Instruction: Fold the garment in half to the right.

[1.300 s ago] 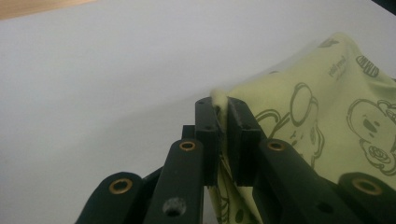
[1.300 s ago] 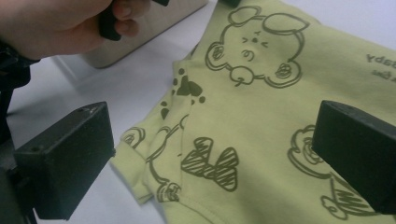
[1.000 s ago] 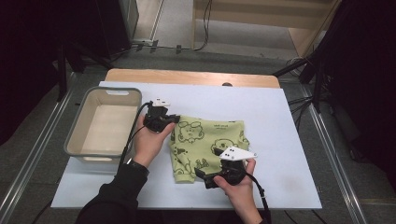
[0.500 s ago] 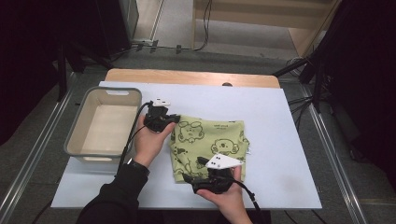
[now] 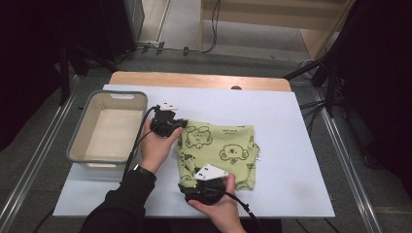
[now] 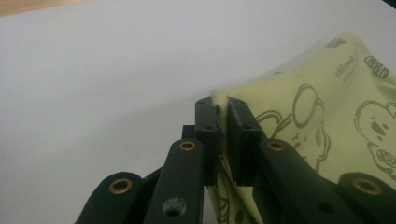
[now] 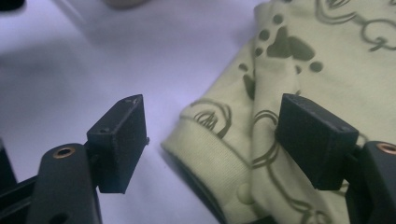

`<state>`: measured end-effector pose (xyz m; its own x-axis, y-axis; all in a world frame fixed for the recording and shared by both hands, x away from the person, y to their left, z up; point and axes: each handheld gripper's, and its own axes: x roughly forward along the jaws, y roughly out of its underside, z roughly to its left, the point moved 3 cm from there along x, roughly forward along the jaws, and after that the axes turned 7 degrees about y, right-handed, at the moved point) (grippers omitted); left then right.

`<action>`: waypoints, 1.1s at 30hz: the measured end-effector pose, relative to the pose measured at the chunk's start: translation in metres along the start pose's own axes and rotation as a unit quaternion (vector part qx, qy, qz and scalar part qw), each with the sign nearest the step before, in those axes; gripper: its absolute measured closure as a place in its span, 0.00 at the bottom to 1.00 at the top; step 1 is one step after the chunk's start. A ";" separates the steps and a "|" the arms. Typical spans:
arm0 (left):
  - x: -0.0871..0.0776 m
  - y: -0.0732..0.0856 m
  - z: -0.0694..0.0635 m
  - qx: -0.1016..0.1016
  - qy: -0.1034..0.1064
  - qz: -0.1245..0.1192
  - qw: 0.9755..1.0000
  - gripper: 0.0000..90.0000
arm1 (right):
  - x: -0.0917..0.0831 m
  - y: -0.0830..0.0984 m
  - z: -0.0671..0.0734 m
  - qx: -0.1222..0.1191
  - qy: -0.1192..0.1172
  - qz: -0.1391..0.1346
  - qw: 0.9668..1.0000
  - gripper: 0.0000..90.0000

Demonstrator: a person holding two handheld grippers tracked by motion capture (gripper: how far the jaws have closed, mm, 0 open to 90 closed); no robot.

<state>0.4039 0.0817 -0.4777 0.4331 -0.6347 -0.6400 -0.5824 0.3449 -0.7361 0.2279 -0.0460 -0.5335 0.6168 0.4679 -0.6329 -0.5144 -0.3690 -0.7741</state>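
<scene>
**Green printed cloth pinched at one corner, the other gripper spread over its hem**

At the far left of the white table cover (image 5: 291,126) stands a grey plastic bin (image 5: 80,141) with a pale inside.

Just right of the bin, the left gripper (image 5: 180,125) sits at the upper left corner of a folded light-green cloth (image 5: 228,145) printed with cartoon animals. In the left gripper view its jaws are pressed together on a thin fold of that corner, the fabric (image 6: 327,116) poking up between the jaw tips and lifted slightly off the table there.

The cloth lies flat in the middle of the table, between the two hands.

At its near edge, the right gripper (image 5: 187,187) is held low, with a grey three-cornered plate on top. In the right gripper view its jaws stand wide apart, one over bare table, the other over the cloth, with the ribbed hem (image 7: 210,144) between them, gripping nothing.
</scene>
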 end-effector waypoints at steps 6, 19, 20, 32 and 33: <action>0.002 0.000 0.002 -0.003 -0.005 0.003 1.000 0.93 | 0.004 0.002 0.002 -0.012 0.021 0.024 0.999 0.27; 0.003 -0.004 0.005 -0.010 -0.017 0.009 1.000 0.93 | 0.001 0.004 0.000 -0.054 0.090 0.027 0.994 0.76; 0.003 -0.004 0.005 -0.010 -0.017 0.009 1.000 0.93 | 0.001 0.004 0.000 -0.054 0.090 0.027 0.994 0.76; -0.006 -0.009 0.014 -0.043 -0.053 0.003 0.998 0.94 | -0.016 -0.005 0.005 -0.064 0.050 -0.060 0.995 0.87; -0.007 -0.009 0.013 -0.041 -0.051 0.002 0.998 0.94 | -0.016 -0.004 0.005 -0.058 0.049 -0.058 0.995 0.87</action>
<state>0.4151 0.0919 -0.4695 0.4957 -0.5587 -0.6650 -0.6365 0.2872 -0.7158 0.2174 -0.0481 -0.5199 0.7254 0.4347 -0.5337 -0.3686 -0.4095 -0.8346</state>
